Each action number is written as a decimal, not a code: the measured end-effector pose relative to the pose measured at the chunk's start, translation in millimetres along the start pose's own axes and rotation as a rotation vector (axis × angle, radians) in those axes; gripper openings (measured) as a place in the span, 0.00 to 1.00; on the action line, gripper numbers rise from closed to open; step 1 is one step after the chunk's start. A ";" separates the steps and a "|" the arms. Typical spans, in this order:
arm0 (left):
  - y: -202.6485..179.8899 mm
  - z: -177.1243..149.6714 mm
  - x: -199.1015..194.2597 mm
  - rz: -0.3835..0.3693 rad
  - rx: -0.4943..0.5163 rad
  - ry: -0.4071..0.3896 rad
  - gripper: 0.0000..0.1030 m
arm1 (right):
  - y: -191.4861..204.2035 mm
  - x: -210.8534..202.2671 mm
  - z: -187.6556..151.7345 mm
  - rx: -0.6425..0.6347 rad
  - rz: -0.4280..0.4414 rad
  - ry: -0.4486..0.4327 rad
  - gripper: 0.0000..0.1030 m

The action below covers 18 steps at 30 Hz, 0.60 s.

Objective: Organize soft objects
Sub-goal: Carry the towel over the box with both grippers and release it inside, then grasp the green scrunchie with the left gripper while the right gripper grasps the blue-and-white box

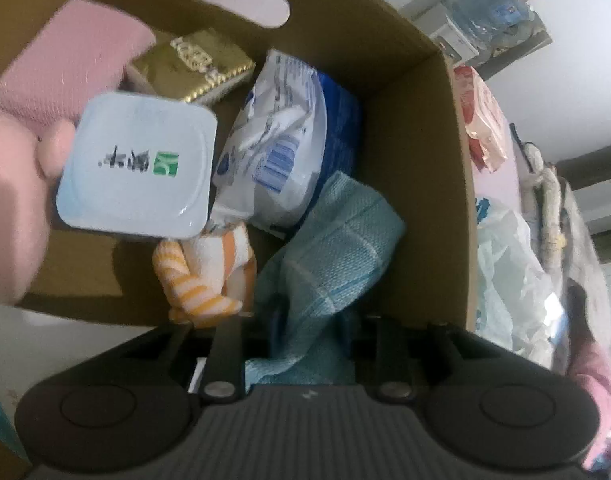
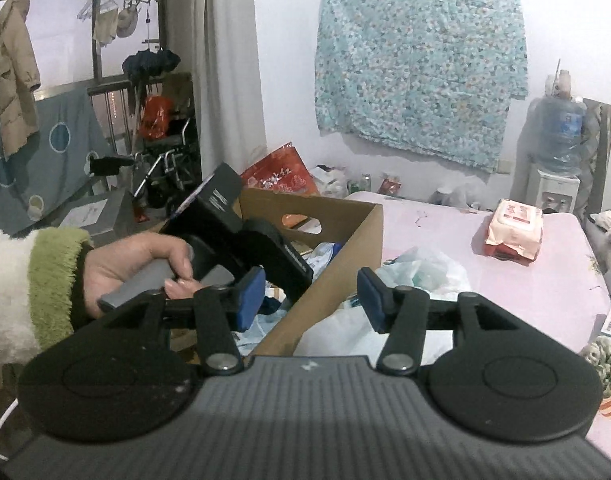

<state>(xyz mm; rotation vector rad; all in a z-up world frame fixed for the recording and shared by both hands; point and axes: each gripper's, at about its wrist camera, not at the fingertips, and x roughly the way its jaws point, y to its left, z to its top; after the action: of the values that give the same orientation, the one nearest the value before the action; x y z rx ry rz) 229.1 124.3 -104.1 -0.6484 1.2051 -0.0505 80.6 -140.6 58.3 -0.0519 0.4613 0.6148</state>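
My left gripper (image 1: 305, 320) points down into a brown cardboard box (image 1: 417, 140). A light blue cloth (image 1: 337, 248) is bunched between its jaws and trails into the box; the pads are hidden by it. Below lie an orange-striped plush (image 1: 209, 276), a white and blue packet (image 1: 281, 144), a pale blue cup lid (image 1: 139, 166), a gold box (image 1: 197, 64) and a pink soft thing (image 1: 65, 68). In the right wrist view a hand (image 2: 133, 264) holds that gripper over the box (image 2: 345, 240). My right gripper (image 2: 310, 300) stands open and empty above the box's near corner.
The box sits on a pink table (image 2: 505, 292). Beside it lies a white plastic bag (image 2: 421, 272), and farther right a pack of wet wipes (image 2: 513, 232). A red bag (image 2: 281, 176) stands behind the box, a water bottle (image 2: 561, 136) in the far corner.
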 end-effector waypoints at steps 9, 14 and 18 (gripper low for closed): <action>-20.2 -14.4 -59.6 0.040 0.046 -0.175 0.83 | -28.1 -43.1 -12.7 0.073 0.007 -0.037 0.78; -47.7 -30.0 -105.6 0.035 0.106 -0.304 0.85 | -51.3 -62.2 -30.7 0.166 0.016 -0.050 0.83; -93.4 -54.8 -130.2 0.038 0.235 -0.372 0.87 | -86.7 -82.3 -52.2 0.297 0.017 -0.072 0.83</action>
<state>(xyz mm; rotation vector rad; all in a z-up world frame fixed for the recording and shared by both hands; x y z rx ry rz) 159.4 71.9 41.1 -0.4063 0.8360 -0.0370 49.5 -265.8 39.4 0.2557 0.4794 0.5574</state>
